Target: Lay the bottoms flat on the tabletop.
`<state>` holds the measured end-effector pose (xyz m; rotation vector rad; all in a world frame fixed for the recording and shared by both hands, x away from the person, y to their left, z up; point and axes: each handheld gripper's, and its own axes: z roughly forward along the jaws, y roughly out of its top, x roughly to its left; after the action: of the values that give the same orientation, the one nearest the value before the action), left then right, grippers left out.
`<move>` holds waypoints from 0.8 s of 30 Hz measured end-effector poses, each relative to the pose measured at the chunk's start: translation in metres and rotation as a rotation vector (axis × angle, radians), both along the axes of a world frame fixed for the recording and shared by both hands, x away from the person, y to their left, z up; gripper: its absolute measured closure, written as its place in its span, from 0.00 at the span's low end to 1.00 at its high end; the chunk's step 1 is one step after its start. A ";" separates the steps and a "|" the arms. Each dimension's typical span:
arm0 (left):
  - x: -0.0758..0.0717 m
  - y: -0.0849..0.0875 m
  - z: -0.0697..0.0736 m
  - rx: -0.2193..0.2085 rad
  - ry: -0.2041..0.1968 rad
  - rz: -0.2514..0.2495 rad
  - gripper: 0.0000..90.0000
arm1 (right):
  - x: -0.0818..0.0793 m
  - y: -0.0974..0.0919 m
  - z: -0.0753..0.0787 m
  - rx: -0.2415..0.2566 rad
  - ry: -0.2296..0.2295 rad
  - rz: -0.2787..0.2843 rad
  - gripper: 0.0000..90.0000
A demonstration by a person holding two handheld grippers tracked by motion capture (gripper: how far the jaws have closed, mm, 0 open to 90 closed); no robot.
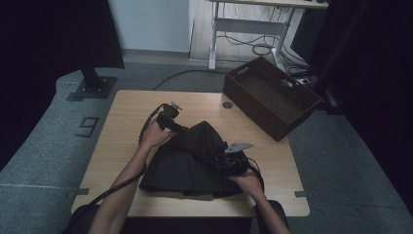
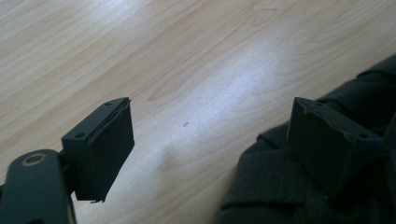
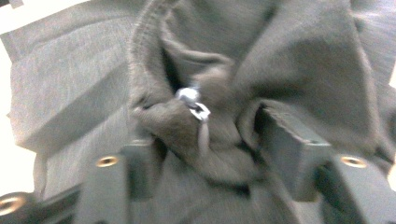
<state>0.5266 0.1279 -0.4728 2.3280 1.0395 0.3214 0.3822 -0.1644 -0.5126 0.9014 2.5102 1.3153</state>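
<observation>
- Dark garment (image 1: pixel 190 163): folded black cloth lying on the near middle of the wooden table (image 1: pixel 122 126), with one part raised into a peak between the two hands
- Left gripper (image 1: pixel 182 130): seen from the high view at the upper left edge of the garment, held in the person's left hand (image 1: pixel 155 135); in the left gripper view its jaws stand wide apart with bare tabletop between them, the right-hand pad (image 2: pixel 322 142) lying over the cloth's edge and nothing clamped
- Right gripper (image 1: pixel 221 158): at the garment's right side, held in the right hand (image 1: pixel 248 181), the grey plate (image 1: pixel 238 146) on top; in the right gripper view the jaws are partly apart, with a bunched fold and a small metal zip pull (image 3: pixel 194 103) between them; the blur leaves it unclear whether the pads press on the fold
- Dark brown basket (image 1: pixel 272 97): at the table's far right corner, well apart from the garment
</observation>
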 end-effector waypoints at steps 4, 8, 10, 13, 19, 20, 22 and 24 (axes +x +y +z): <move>-0.012 0.004 0.001 -0.035 -0.005 -0.035 0.17 | -0.007 -0.029 0.001 -0.056 -0.002 -0.032 0.39; -0.028 0.005 0.001 -0.039 -0.009 -0.082 0.17 | -0.006 -0.052 0.003 -0.061 0.003 -0.103 0.40; -0.035 0.005 0.001 -0.054 -0.008 -0.101 0.17 | -0.002 -0.061 0.006 -0.031 0.005 -0.119 0.41; -0.050 0.007 0.001 -0.052 -0.005 -0.151 0.17 | 0.004 -0.068 0.010 -0.025 -0.004 -0.166 0.41; -0.067 0.010 0.012 -0.054 -0.043 -0.198 0.16 | 0.018 -0.066 0.015 -0.015 -0.005 -0.206 0.38; -0.065 0.010 0.016 -0.062 -0.054 -0.188 0.16 | 0.023 -0.062 0.017 -0.012 -0.004 -0.213 0.38; -0.061 0.007 0.021 -0.059 -0.059 -0.189 0.16 | 0.031 -0.055 0.019 -0.001 -0.002 -0.219 0.37; -0.061 -0.001 0.021 -0.038 -0.055 -0.210 0.16 | 0.040 -0.044 0.022 0.013 0.001 -0.212 0.36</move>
<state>0.4660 0.1266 -0.4514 2.3554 0.7599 0.2787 0.4219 -0.2082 -0.4904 1.1346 2.3326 1.2649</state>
